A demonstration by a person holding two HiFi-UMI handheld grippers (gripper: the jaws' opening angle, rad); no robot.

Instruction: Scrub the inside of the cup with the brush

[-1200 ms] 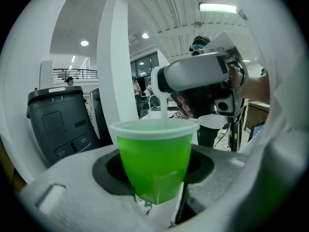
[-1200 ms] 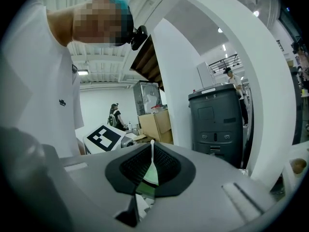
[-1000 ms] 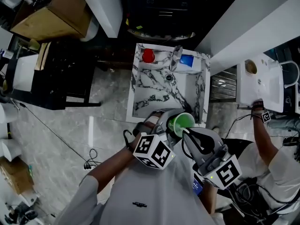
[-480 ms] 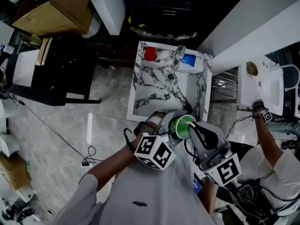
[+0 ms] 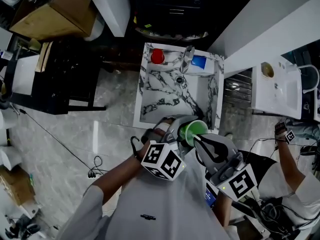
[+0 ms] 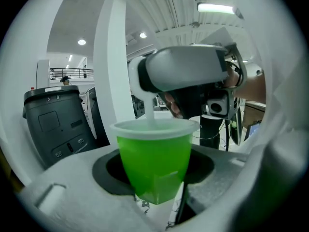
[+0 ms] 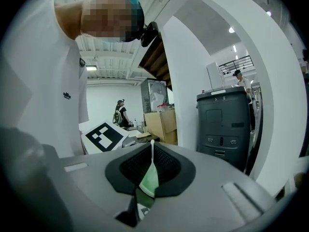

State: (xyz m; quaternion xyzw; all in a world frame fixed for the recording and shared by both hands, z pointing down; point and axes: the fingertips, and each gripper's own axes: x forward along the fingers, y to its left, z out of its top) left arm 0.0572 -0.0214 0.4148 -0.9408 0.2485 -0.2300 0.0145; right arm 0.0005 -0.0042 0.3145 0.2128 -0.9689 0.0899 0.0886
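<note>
A translucent green cup (image 5: 193, 131) is held over the near edge of the marble sink (image 5: 150, 91). My left gripper (image 5: 176, 132) is shut on it; in the left gripper view the cup (image 6: 154, 161) sits upright between the jaws. My right gripper (image 5: 199, 141) is just right of the cup and reaches over its rim. It is shut on the thin white brush handle (image 7: 152, 153), with the green cup (image 7: 147, 183) showing below. From the left gripper view the brush handle (image 6: 149, 108) runs down into the cup. The brush head is hidden inside.
A red thing (image 5: 157, 57), a faucet (image 5: 188, 59) and a blue thing (image 5: 199, 62) stand along the sink's far rim. A white counter (image 5: 260, 29) runs to the right. A second person (image 5: 292, 169) stands at the right by a white basin (image 5: 277, 91).
The cup and both grippers stay in nearly the same place, shifting only slightly. The person at the right has taken a hand off the white basin and lowered it.
</note>
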